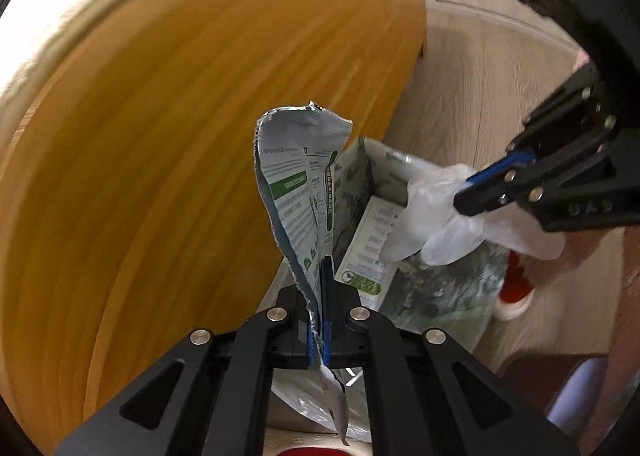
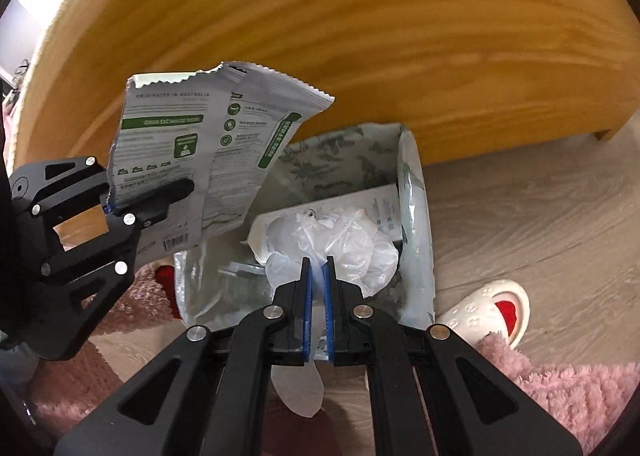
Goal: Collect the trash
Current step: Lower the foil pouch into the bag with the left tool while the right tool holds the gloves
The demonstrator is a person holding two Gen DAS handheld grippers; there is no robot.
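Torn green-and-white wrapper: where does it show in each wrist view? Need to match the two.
Left wrist: wrapper at centre, standing up from the left gripper, seen edge-on.
Right wrist: wrapper upper left, printed face showing, clamped by the left gripper.
Shared landmark: the lined trash bin against the yellow wooden panel.

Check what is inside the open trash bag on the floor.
Inside the trash bag lies a white carton. The plastic glove held by the right gripper covers part of it; the bag's bottom is mostly hidden.
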